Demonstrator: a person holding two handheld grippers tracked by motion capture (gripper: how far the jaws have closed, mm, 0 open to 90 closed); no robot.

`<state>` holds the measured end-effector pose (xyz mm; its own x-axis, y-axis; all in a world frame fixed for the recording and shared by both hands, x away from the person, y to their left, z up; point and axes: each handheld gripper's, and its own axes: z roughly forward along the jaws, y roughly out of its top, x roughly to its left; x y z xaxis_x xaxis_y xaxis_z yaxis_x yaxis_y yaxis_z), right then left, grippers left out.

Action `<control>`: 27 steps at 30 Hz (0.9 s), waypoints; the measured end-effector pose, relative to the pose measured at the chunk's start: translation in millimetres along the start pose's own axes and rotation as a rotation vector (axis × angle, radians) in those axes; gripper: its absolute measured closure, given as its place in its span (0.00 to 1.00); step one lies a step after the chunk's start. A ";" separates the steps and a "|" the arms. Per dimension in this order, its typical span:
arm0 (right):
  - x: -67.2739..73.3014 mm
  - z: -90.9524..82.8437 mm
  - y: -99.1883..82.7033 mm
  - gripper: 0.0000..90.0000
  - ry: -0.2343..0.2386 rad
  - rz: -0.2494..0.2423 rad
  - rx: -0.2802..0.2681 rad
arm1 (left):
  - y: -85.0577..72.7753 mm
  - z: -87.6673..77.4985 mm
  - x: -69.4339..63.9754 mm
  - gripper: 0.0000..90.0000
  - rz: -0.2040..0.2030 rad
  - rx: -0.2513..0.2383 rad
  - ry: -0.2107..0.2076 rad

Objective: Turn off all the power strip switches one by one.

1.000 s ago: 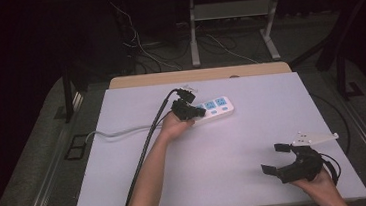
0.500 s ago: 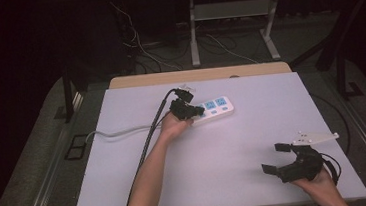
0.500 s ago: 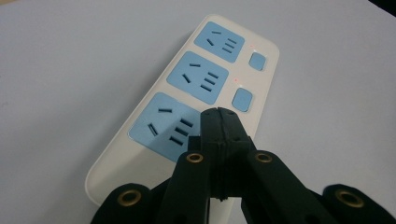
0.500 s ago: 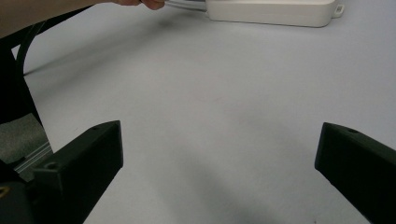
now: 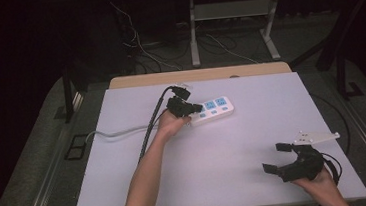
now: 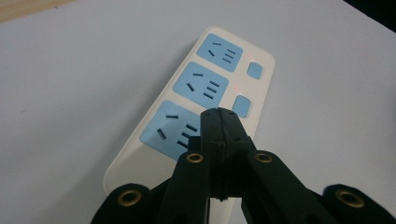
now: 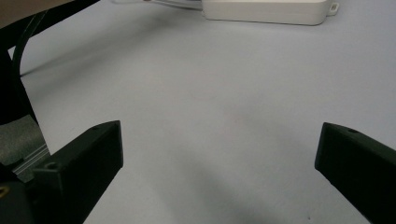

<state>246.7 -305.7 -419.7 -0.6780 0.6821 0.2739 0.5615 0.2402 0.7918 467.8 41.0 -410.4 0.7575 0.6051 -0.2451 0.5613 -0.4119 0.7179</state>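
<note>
A white power strip [image 5: 217, 111] with three blue sockets lies at the back middle of the white table [image 5: 188, 183]. My left gripper [image 5: 195, 107] is shut with nothing between its jaws. In the left gripper view its closed tip [image 6: 221, 115] sits over the power strip [image 6: 205, 84], between the nearest socket and the nearest blue switch [image 6: 241, 105]. Whether it presses on the strip I cannot tell. Small red lights glow beside the two farther switches. My right gripper [image 5: 274, 157] rests open near the table's front right corner, nothing between its jaws [image 7: 219, 154], and the power strip [image 7: 266, 11] lies far ahead of it.
The strip's grey cord [image 5: 113, 134] runs left off the table edge. A black cable [image 5: 148, 131] trails from the left gripper along the forearm. A wooden tabletop edge [image 5: 198, 75] lies behind, with metal legs and loose wires on the floor beyond.
</note>
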 end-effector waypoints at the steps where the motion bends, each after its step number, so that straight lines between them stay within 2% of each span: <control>1: 0.0 -0.1 -0.1 0.01 0.000 0.000 0.000 | 1.8 -1.3 -0.1 0.99 -0.001 -0.003 -0.002; 9: -0.3 -0.7 0.1 0.01 -0.002 0.005 -0.002 | 18.9 -6.6 -6.0 0.99 0.025 -0.007 -0.004; 22: -0.7 -1.3 0.1 0.01 0.001 0.006 -0.005 | 36.7 5.3 -20.4 0.99 0.072 0.016 -0.013; 27: -0.4 -1.1 0.1 0.01 0.001 0.005 -0.005 | 37.8 12.5 -20.9 0.99 0.072 0.030 -0.015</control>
<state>246.5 -306.7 -419.1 -0.6757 0.6824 0.2789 0.5627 0.2331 0.7931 477.4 4.3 -386.3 0.8008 0.5633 -0.2034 0.5150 -0.4744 0.7140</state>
